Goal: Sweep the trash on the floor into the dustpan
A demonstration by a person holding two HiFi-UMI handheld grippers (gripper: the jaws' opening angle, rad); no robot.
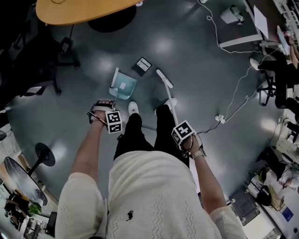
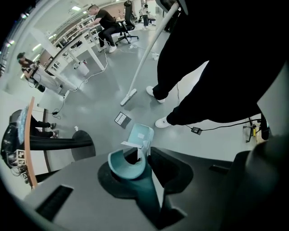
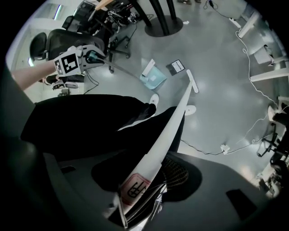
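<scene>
A teal dustpan (image 1: 124, 85) stands on the grey floor in front of my feet, its long handle (image 2: 128, 163) running up into my left gripper (image 1: 105, 114), which is shut on it. Just beyond the pan lies the trash, a flat black-and-white packet (image 1: 143, 65). The white broom's head (image 1: 164, 78) rests on the floor to the right of the packet. Its white handle (image 3: 153, 158) slants up into my right gripper (image 1: 184, 135), shut on it. In the left gripper view the dustpan (image 2: 140, 135), packet (image 2: 122, 119) and broom head (image 2: 128, 96) line up ahead.
A round wooden table (image 1: 79, 9) and black office chairs (image 1: 28, 65) stand at the far left. White cables and a power adapter (image 1: 219, 119) lie on the floor to the right, near desks. A black round stand base (image 1: 44, 154) sits at the left. My white shoes (image 1: 133, 108) stand behind the pan.
</scene>
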